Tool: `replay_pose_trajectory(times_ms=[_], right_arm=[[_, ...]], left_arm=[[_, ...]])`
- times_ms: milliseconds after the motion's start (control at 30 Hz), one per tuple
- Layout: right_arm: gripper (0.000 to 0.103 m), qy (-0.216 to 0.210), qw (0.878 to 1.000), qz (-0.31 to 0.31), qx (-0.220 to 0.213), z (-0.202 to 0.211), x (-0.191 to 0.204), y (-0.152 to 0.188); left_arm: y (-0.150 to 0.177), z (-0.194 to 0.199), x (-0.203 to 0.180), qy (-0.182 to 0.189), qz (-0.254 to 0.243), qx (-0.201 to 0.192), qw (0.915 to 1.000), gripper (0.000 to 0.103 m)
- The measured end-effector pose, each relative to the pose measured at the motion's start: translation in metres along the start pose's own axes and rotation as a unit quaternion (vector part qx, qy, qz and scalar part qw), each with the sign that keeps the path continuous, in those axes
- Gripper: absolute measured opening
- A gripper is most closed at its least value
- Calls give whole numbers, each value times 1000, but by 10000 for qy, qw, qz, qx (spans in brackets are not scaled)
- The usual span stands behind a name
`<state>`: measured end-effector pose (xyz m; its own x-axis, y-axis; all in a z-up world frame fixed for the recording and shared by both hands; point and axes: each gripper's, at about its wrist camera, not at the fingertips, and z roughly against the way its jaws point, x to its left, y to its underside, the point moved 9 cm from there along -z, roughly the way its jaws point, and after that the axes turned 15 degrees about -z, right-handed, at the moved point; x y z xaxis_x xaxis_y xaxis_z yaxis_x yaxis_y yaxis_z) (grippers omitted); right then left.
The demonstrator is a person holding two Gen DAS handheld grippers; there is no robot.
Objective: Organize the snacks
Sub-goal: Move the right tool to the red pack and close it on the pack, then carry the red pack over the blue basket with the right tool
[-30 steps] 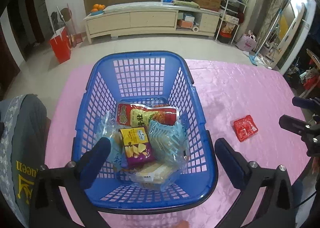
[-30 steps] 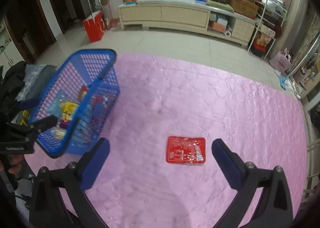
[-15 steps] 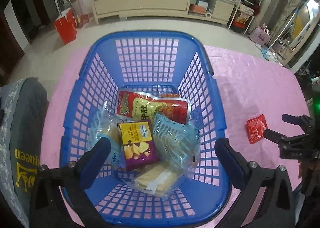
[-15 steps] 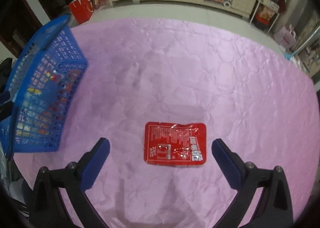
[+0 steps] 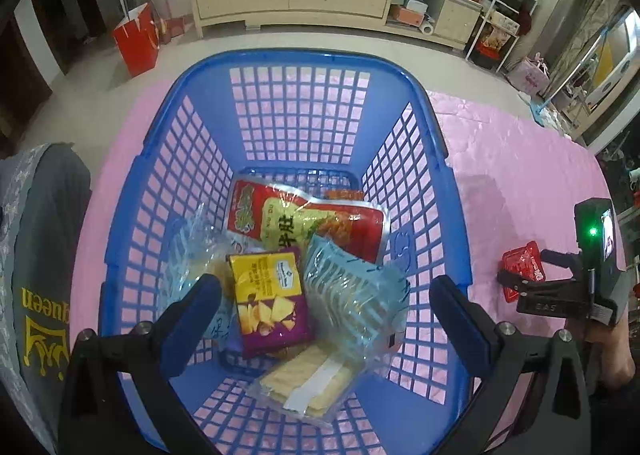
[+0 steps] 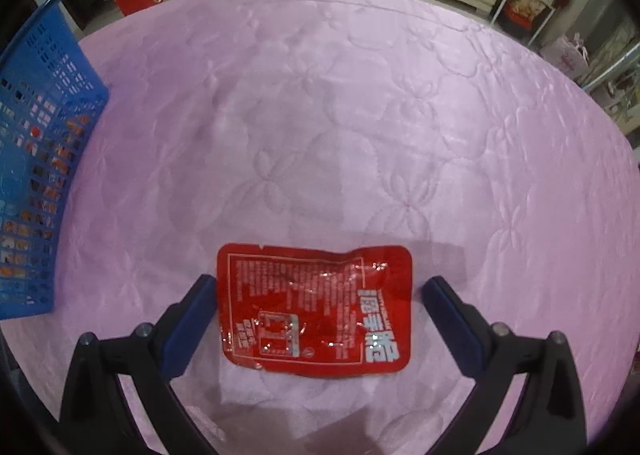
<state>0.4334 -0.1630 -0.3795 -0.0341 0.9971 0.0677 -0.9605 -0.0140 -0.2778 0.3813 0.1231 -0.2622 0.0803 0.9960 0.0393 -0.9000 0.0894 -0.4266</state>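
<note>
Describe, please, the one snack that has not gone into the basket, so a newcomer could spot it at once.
On the pink quilted tablecloth, to the right of the blue basket, a flat red packet lies alone between the open right gripper fingers. It is the only snack outside the basket, glossy red with white print.

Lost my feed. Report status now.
Right gripper open, straddling red snack packet on pink tablecloth. Left gripper open, empty, over blue basket. Nothing in the way.
</note>
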Motion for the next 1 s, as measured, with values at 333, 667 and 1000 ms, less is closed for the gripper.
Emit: replay_pose_trajectory(times_ms=[333, 667, 1000], right_arm=[[45, -155, 9989, 414, -122, 20, 21, 16], [16, -657, 9977, 142, 74, 42, 22, 32], [16, -1110, 9914, 432, -539, 135, 65, 26]], left_arm=[[2, -5, 7, 68, 131, 10, 9999, 103], [9, 2, 4, 99, 106, -50, 9999, 103], [2, 39, -2, 247, -127, -433, 9987, 103]])
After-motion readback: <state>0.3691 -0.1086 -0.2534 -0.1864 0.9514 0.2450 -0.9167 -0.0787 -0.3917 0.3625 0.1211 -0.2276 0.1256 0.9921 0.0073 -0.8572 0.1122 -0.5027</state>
